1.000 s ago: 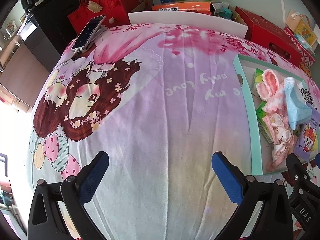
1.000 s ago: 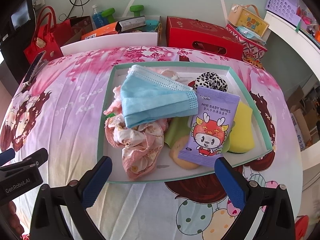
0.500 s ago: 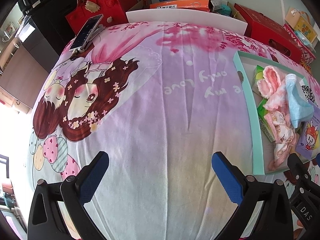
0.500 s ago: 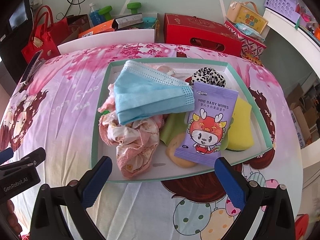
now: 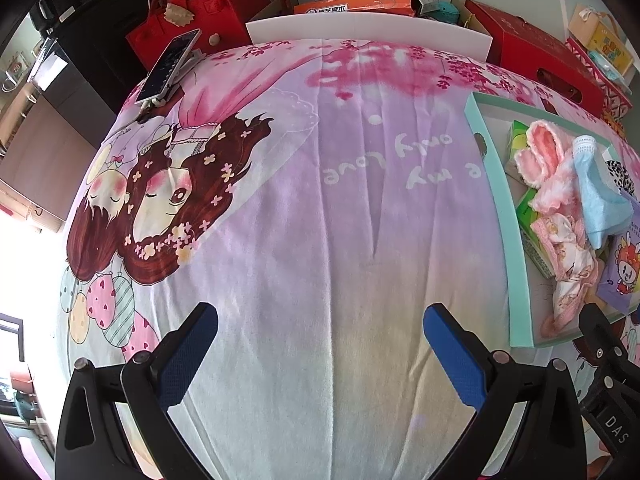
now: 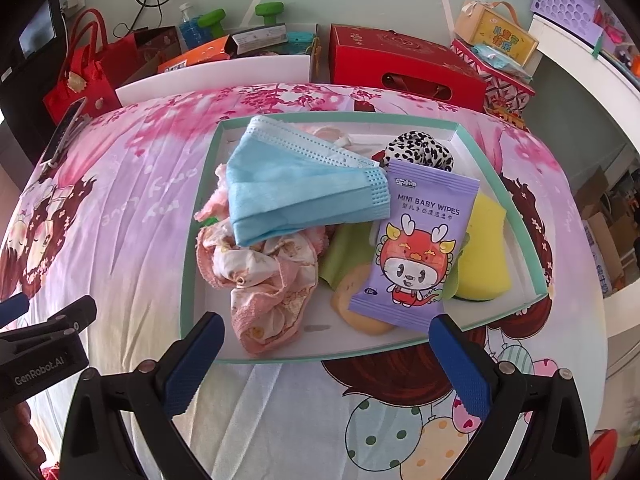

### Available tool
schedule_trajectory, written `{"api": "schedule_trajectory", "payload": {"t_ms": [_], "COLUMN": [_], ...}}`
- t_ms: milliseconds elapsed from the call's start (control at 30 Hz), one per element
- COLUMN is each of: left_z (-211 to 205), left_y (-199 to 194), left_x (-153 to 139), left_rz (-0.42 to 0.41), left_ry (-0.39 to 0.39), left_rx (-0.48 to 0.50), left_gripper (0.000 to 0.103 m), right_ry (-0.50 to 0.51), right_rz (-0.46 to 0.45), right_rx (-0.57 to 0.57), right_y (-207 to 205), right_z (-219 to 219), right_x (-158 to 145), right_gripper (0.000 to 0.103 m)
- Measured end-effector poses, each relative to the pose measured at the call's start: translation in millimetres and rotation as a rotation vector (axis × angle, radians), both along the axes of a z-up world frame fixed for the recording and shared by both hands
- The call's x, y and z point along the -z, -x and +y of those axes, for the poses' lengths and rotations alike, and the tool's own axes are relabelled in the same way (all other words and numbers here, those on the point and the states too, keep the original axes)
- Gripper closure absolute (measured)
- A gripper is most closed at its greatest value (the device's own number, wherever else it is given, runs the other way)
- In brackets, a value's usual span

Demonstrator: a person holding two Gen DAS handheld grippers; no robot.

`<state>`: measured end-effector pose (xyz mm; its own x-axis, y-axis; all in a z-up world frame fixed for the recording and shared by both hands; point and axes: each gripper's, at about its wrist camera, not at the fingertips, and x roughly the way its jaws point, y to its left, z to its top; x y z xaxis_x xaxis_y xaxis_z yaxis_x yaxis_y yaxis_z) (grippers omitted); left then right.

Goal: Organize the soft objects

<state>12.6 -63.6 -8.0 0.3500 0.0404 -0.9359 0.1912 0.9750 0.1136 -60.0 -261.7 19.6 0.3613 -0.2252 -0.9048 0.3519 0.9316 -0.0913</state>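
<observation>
A teal-rimmed tray on the cartoon bedsheet holds a blue face mask, a crumpled pink cloth, a purple baby wipes pack, a yellow sponge, a leopard-print item and a tan round piece. My right gripper is open and empty, just in front of the tray's near edge. My left gripper is open and empty over bare sheet, left of the tray. A pink fluffy item lies in the tray.
A phone lies at the sheet's far left corner. A white board, red bag, red box and other boxes stand behind the bed. A white shelf is at the right.
The right gripper has moved closer to the tray, which now looks larger and nearer. The left gripper view has shifted slightly forward. Both stay open.
</observation>
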Motion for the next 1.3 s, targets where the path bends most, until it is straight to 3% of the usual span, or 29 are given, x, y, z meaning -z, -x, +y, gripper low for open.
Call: {"api": "schedule_trajectory", "payload": {"t_ms": [933, 1300], "left_z": [-1.1, 1.9], "left_y": [1.1, 3.0], "left_x": [1.6, -1.8], "left_rz": [0.007, -0.011], "left_ry": [-0.001, 0.035], "left_rx": [0.006, 0.005], "left_gripper": [0.001, 0.001], "right_ry": [0.009, 0.013], "right_rz": [0.012, 0.005], "right_rx": [-0.002, 0.017], "right_y": [-0.3, 1.7], "right_z": [-0.7, -7.9], "right_x": [1.9, 1.1], "right_gripper": [0.0, 0.0]}}
